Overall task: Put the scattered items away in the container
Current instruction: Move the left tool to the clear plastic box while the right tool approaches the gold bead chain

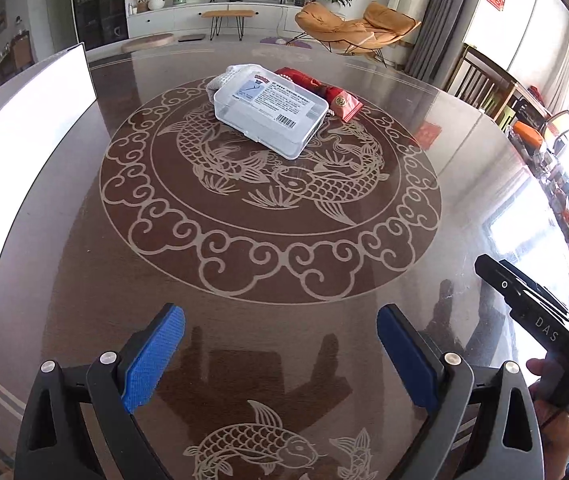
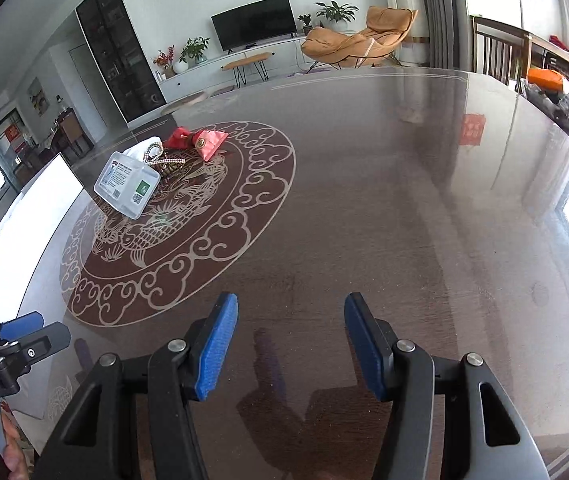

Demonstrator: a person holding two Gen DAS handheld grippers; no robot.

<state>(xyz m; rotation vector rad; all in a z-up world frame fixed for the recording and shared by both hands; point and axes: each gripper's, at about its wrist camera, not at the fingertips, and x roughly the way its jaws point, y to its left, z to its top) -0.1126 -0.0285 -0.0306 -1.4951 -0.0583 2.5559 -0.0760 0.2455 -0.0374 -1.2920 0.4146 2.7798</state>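
Left gripper [image 1: 280,354] well short of clear box [image 1: 270,114]

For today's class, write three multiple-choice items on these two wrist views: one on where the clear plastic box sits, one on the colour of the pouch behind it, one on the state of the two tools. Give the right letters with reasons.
1. Where does the clear plastic box sit?
A. on the orange lounge chair
B. on the fish medallion of the table
C. between the left tool's fingers

2. What colour is the pouch behind the box?
A. red
B. green
C. black

3. What state are the two tools in?
A. both shut on beads
B. left shut, right open
C. both open and holding nothing

Answers:
1 B: the box rests on the table over the carp pattern.
2 A: the fabric shows red in both views.
3 C: the left tool and the right tool each show blue pads apart with only table between.
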